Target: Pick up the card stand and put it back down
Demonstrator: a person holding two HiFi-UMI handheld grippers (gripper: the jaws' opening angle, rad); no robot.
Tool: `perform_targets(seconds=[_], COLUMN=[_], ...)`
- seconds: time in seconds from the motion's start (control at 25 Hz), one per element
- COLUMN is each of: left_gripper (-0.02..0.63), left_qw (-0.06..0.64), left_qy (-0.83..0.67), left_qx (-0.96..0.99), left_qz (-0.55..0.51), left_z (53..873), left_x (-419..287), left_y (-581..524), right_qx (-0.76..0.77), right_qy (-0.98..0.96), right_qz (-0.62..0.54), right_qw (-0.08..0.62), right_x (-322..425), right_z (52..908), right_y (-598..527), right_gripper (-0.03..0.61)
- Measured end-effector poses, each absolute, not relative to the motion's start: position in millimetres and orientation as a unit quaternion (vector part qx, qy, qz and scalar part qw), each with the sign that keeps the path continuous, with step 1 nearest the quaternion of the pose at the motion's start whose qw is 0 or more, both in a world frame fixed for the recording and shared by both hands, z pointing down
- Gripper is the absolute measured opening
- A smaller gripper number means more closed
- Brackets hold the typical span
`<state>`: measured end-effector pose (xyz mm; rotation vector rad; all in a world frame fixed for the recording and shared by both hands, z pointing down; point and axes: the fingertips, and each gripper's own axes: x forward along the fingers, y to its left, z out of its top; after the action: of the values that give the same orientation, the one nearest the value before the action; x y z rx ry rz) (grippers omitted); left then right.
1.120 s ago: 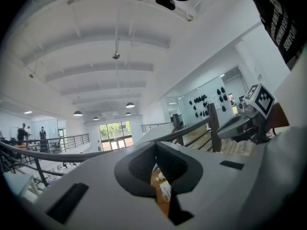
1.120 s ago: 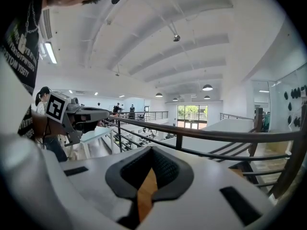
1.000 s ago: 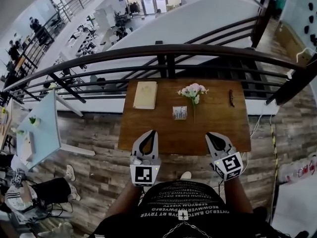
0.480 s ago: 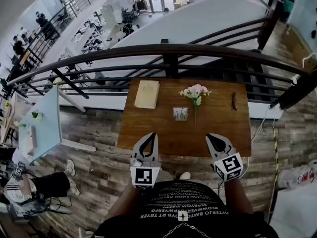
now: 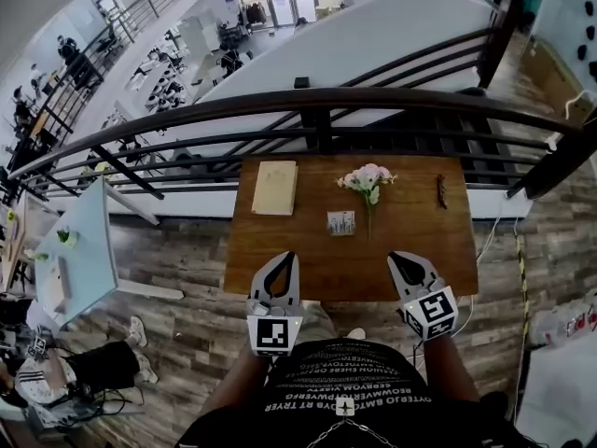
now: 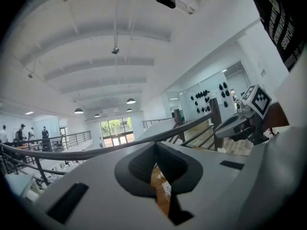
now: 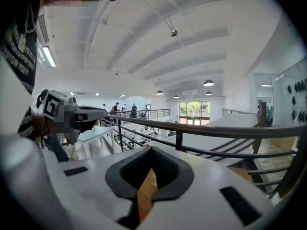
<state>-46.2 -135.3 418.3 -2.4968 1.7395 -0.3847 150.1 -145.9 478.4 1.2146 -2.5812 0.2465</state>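
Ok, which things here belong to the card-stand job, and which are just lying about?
Job: card stand, mid-table; left gripper and right gripper, both shut, empty.
Lying about: beige booklet, pink flowers, small dark object, on the table.

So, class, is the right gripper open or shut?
Shut, and empty: in the right gripper view, the right gripper has its jaws meeting at the tips, nothing between them. The card stand sits untouched on the wooden table.

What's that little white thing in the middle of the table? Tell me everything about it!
That is the card stand, small, squarish and pale, with dark marks on its face too tiny to read. It sits near the middle of the brown wooden table, just left of the pink flowers' stem. Only the table seems to touch it.
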Motion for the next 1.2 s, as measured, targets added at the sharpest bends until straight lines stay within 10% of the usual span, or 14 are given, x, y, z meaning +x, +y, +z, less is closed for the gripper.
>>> perform_targets(seconds=[1.2], left_gripper=[0.023], left_qw=[0.026], left_qy=[0.503], left_qx=[-0.854], left_qz=[-0.13], left_z=[447.4], left_x=[-91.5], left_y=[-283.9], right_qx=[0.445], right_qy=[-0.862], right_qz=[0.13], right_qw=[0.205], right_x=[97.6], right_z=[566.5], right_y=[-259.1], right_gripper=[0.015])
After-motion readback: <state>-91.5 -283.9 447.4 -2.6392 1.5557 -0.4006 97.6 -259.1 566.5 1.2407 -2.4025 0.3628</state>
